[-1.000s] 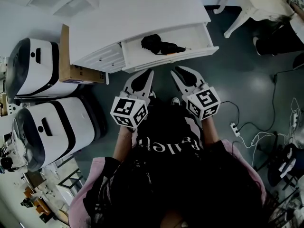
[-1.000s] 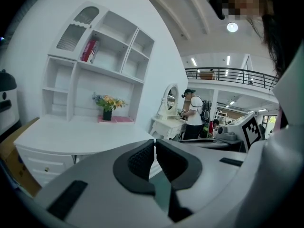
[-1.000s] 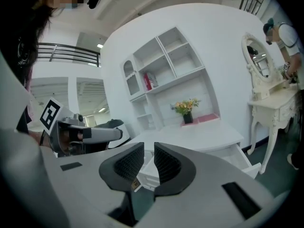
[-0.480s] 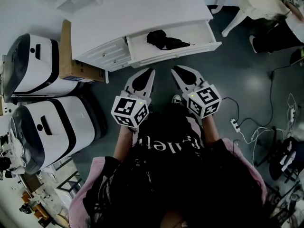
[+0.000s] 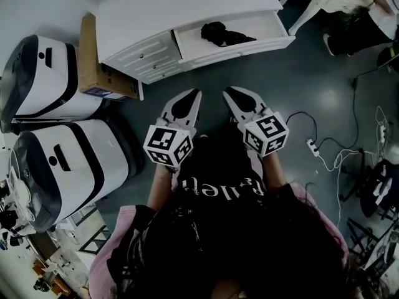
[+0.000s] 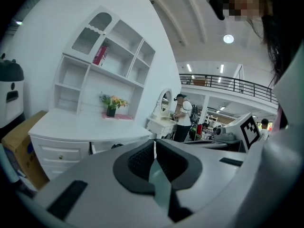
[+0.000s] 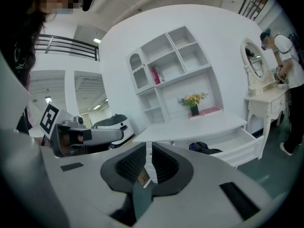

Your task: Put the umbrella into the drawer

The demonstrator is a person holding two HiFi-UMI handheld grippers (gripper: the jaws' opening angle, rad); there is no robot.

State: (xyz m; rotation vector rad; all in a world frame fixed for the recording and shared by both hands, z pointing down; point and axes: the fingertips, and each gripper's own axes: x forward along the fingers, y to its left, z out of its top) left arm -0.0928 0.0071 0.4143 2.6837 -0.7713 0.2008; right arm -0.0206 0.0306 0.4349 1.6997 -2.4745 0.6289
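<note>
The black folded umbrella [image 5: 221, 33] lies inside the open white drawer [image 5: 249, 45] of the white desk [image 5: 174, 11], at the top of the head view. In the right gripper view the umbrella [image 7: 204, 147] shows as a dark bundle in the drawer [image 7: 247, 144], well ahead of the jaws. My left gripper [image 5: 198, 92] and right gripper [image 5: 225, 91] hang side by side over the dark floor, a good way short of the drawer. Both are shut with nothing between the pads, as the left gripper [image 6: 155, 144] and right gripper [image 7: 147, 148] views show.
Two white-and-black machines [image 5: 37, 80] [image 5: 56, 173] and a cardboard box [image 5: 93, 67] stand left of the desk. Cables and a power strip [image 5: 312, 148] lie on the floor at right. A white shelf unit with a flower vase [image 7: 192, 101] tops the desk; a person [image 7: 285, 46] stands at a dressing table.
The desk and its open drawer have slid toward the top of the head view: both grippers have drawn back from them. The umbrella stays in the drawer.
</note>
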